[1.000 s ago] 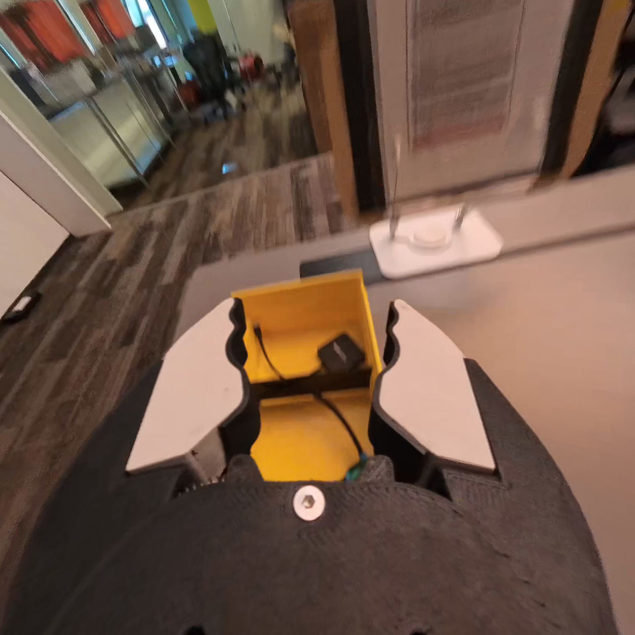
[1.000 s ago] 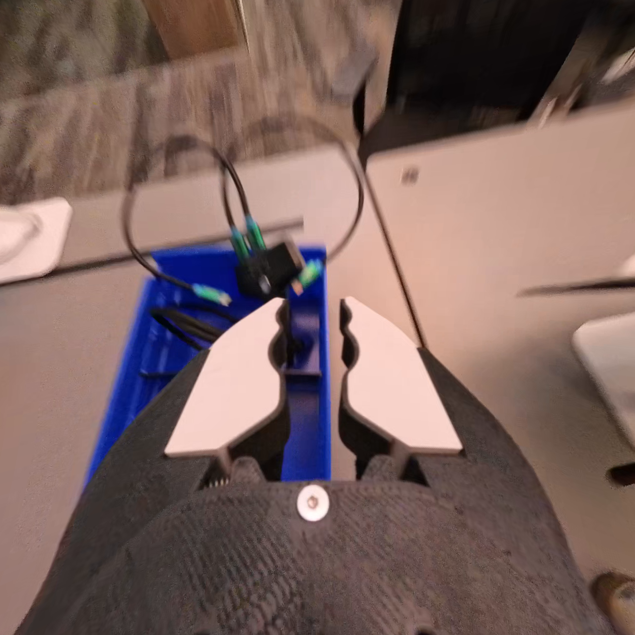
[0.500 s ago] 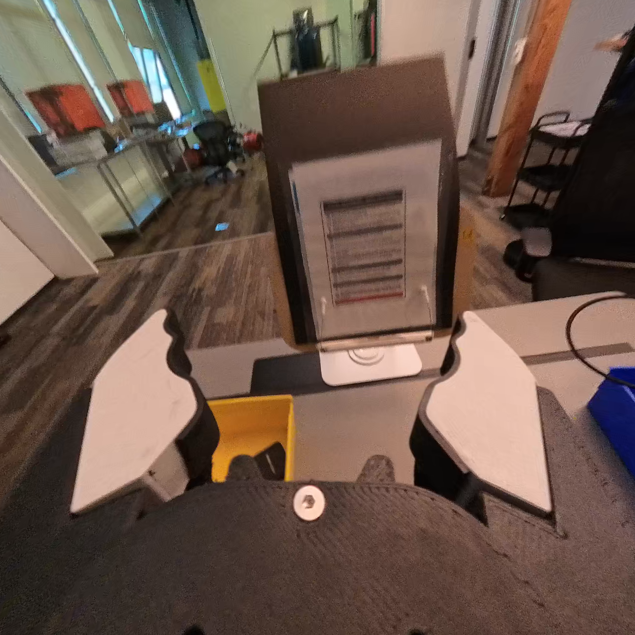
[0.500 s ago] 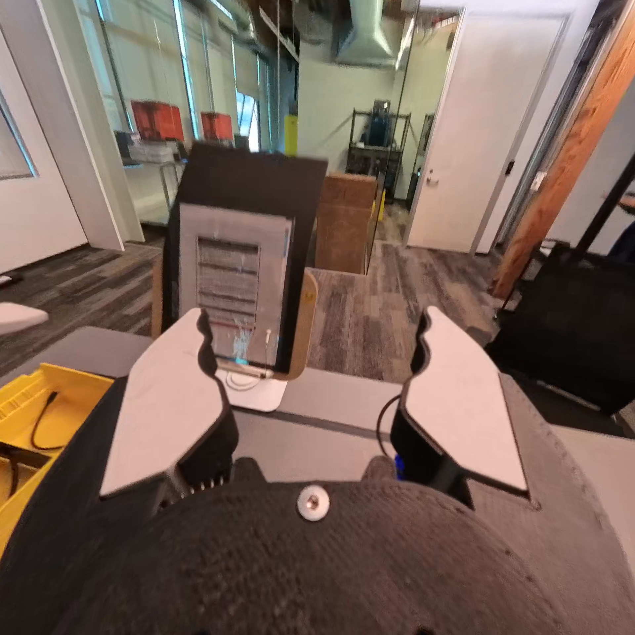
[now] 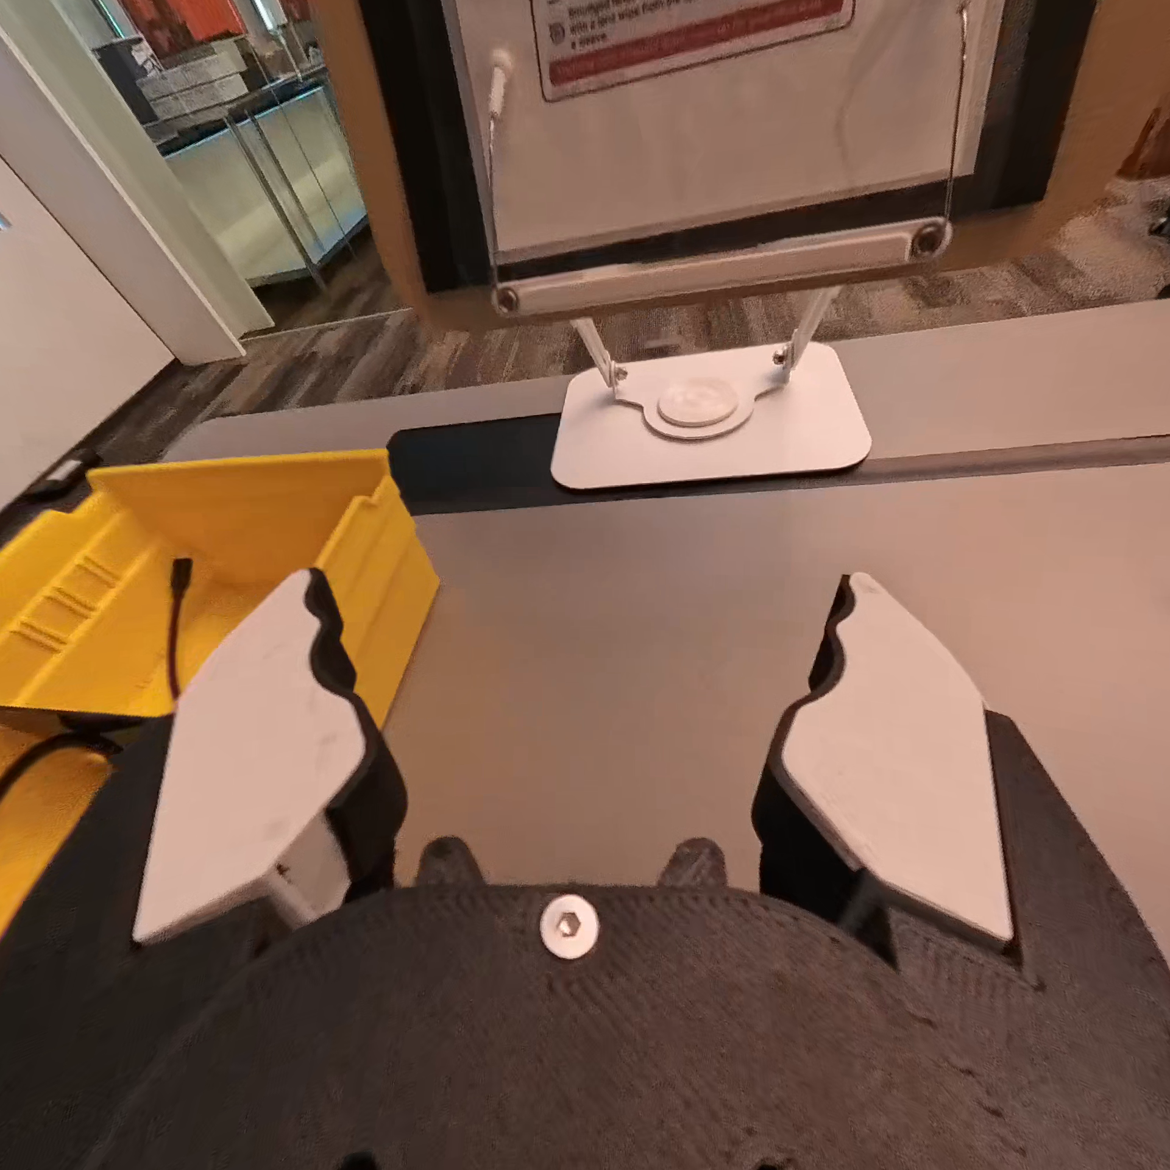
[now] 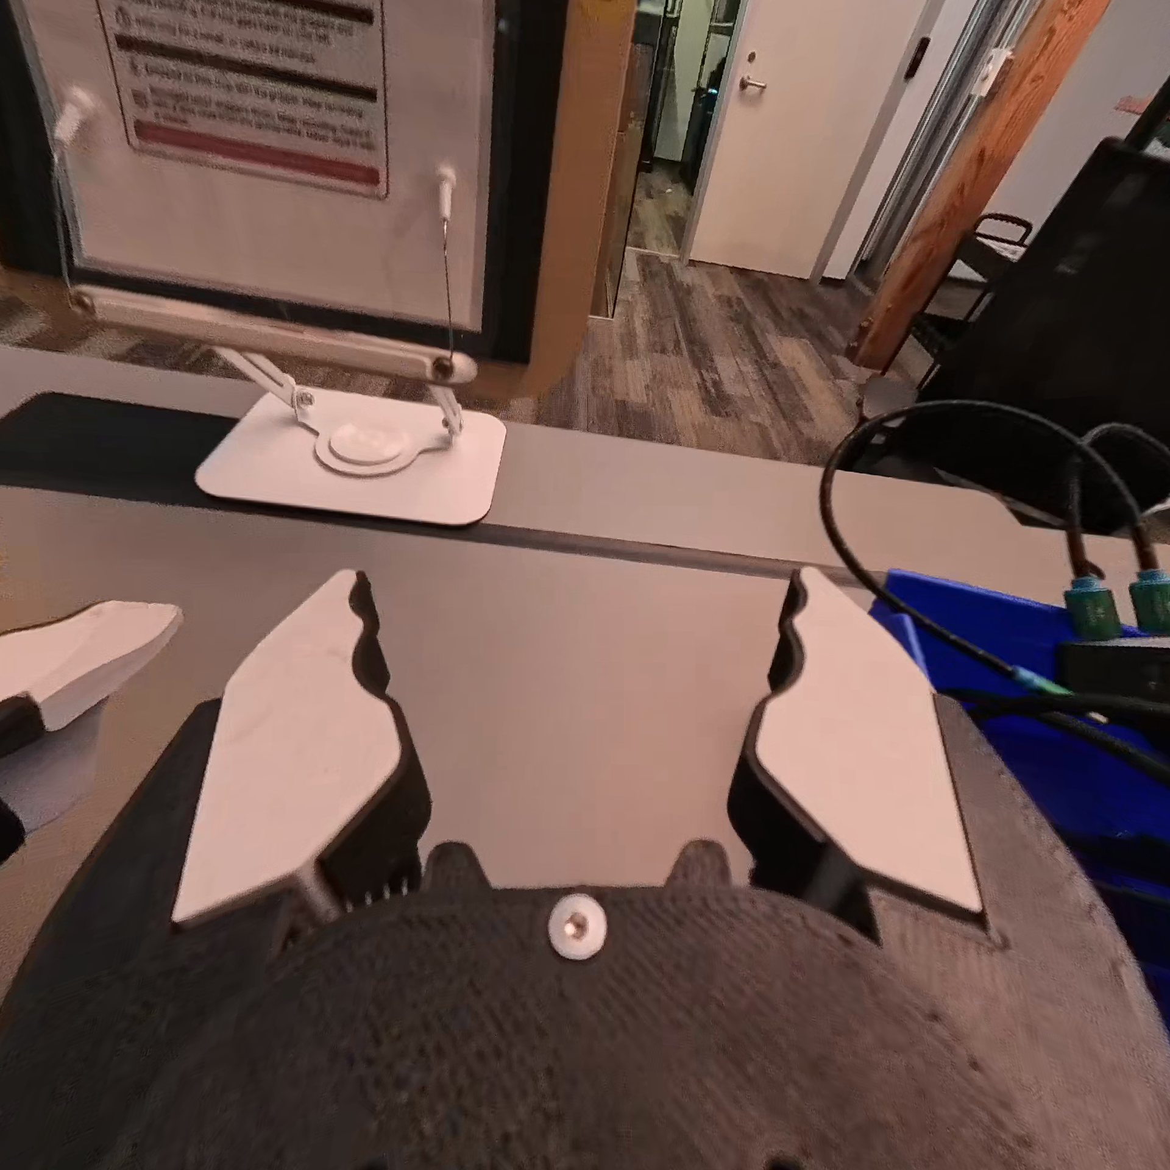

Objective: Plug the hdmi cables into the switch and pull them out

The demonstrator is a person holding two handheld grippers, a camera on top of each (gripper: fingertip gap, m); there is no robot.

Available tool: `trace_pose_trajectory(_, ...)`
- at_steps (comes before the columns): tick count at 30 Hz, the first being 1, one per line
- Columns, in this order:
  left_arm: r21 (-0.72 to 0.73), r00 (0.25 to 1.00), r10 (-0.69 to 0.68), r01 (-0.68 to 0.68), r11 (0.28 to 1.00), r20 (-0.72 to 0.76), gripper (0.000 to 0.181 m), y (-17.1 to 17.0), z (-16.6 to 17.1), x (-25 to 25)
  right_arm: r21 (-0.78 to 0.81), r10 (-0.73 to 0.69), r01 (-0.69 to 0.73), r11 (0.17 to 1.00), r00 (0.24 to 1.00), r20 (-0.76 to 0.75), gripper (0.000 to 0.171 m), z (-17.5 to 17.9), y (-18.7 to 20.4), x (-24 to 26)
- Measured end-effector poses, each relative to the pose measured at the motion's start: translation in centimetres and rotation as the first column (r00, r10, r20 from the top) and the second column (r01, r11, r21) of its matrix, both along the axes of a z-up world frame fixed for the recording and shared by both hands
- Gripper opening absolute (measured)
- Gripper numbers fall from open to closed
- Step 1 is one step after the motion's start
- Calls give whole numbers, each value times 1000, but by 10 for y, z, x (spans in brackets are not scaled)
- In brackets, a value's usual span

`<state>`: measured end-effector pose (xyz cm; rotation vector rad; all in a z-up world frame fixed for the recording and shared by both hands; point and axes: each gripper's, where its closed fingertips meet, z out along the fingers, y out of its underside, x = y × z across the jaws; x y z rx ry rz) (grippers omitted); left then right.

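- Yellow bin [image 5: 373, 538] sits at the left of the left wrist view, on the table [image 5: 601, 601]. Inside there's a thin black wire [image 5: 172, 627] with a small plug on its end, plus something dark at the lower left I can't make out.
- Blue bin [image 6: 1038, 747] is at the right edge of the right wrist view. The black switch [image 6: 1114, 665] sits in it with two cables [image 6: 842, 500] plugged in on top by their teal plugs [image 6: 1088, 609]; the cables loop up toward the upper right. Another cable with a green end lies across the bin in front of the switch.
- Only the left view shows the yellow bin, only the right one shows the blue bin and switch. Both show the white sign stand [image 5: 709, 430] at the table's far edge.
- Left hand-held gripper [image 5: 579, 579]: jaws spread wide, nothing between them, over bare table beside the yellow bin.
- Right hand-held gripper [image 6: 576, 579]: also wide apart and empty, just left of the blue bin. A finger of the left one pokes in at the right view's left edge.
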<state>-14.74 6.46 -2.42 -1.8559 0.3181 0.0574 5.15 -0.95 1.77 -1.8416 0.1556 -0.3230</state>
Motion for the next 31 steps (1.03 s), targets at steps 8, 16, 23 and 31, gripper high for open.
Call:
trace_pose_trajectory(8, -31, 1000, -8, 8, 999, 8, 139, 0, -25, -1, -53, -12, 13, 999, 1000, 21, 120, -43, 6, -14)
trace_pose_trajectory(16, -41, 1000, -6, 8, 999, 28, 139, 1, -27, -11, -89, -19, 21, 996, 1000, 16, 120, -64, 10, -26)
trace_pose_trajectory(23, -323, 984, -26, 82, 943, 176, 143, -15, -75, -10, -189, -23, 4, 982, 995, -98, 126, -101, 10, -34)
trace_pose_trajectory(31, -512, 993, -63, 104, 853, 98, 145, -36, -136, -12, -398, -35, -79, 914, 962, -270, 139, -172, 4, -48)
